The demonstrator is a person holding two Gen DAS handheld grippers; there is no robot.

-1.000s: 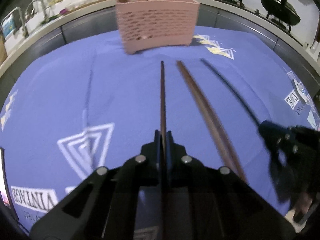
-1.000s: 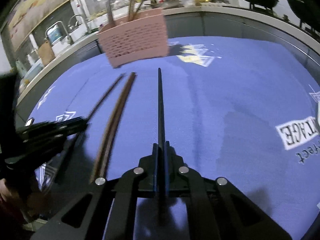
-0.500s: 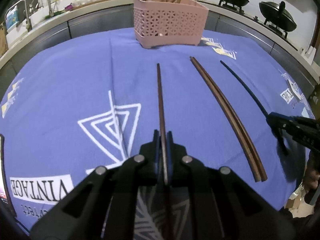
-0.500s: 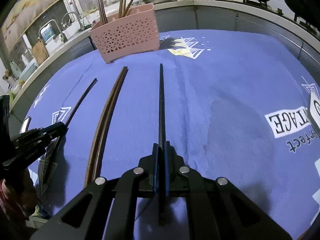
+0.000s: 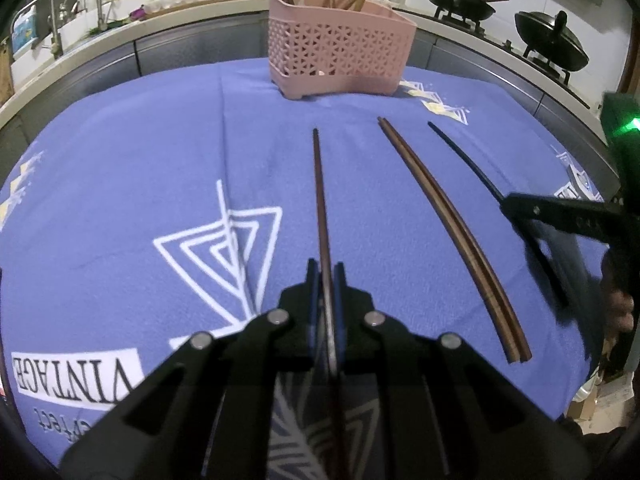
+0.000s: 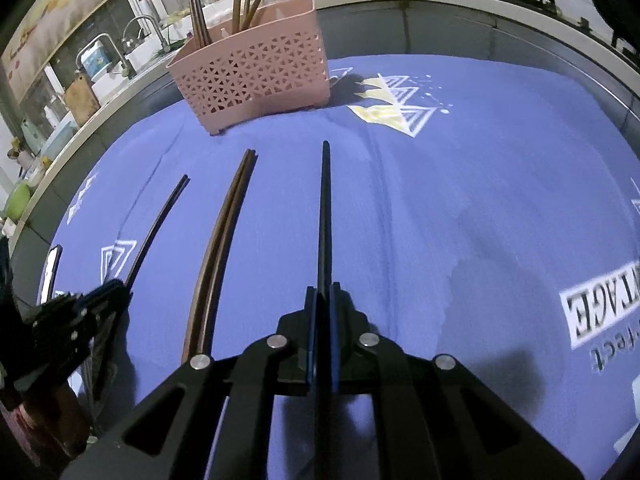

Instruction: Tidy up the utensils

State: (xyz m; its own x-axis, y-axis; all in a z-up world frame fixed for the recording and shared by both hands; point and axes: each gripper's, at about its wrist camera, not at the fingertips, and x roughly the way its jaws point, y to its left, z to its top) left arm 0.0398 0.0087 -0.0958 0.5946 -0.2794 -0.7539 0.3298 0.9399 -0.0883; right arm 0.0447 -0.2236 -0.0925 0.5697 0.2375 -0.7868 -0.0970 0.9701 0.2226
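Between left claw [image 5: 327, 280] pads — brown chopstick [image 5: 320, 196], pointing at basket [image 5: 340, 46]

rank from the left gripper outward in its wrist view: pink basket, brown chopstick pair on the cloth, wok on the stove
1. Brown chopstick pair: lying on the cloth, just right of the left gripper.
2. Pink basket: ahead, at the cloth's far edge.
3. Wok: on the stove beyond, far right.

My work surface is a table covered by a blue cloth [image 5: 120, 168] printed with white triangles and the word VINTAGE. A pink perforated basket [image 5: 340, 60] stands on the cloth at the upper centre of my left view and the upper left of my right view. A pair of brown chopsticks [image 5: 452, 232] lies side by side, touching, on the cloth at right of centre in my left view and left of centre in my right view.
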